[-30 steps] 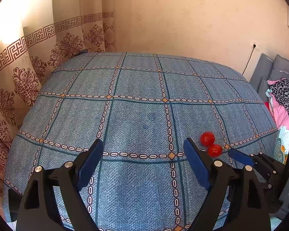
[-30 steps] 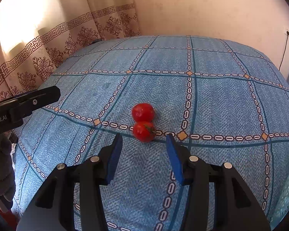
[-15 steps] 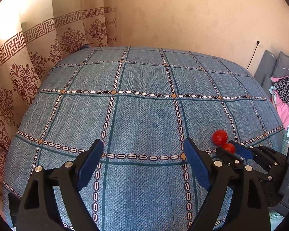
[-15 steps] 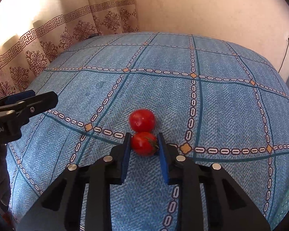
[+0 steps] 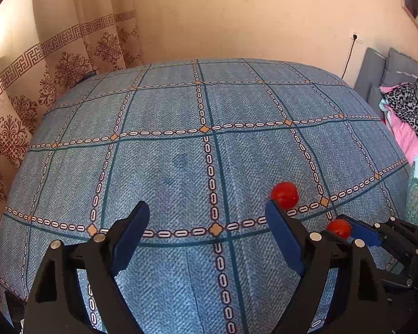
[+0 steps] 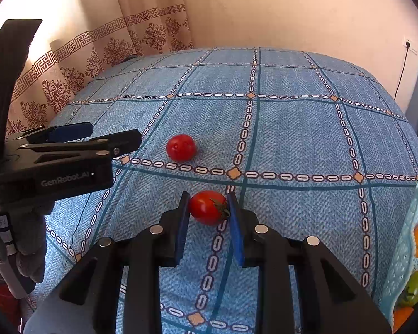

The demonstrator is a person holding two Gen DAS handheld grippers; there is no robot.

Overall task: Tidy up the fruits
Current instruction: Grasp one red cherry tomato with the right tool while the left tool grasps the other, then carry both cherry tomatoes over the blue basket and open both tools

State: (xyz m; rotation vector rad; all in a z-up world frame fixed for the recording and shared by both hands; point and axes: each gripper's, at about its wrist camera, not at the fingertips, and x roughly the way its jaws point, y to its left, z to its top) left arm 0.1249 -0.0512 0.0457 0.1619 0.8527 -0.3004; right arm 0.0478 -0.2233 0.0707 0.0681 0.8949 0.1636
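Your right gripper fingers clamp one tomato above the blue checked bed; your left gripper fingers stand apart, empty. The second tomato rests on the bedspread near patterned curtains

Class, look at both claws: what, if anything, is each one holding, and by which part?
The right claw grips a red tomato by its two opposite sides, stem end against one pad. The left claw is open and holds nothing.
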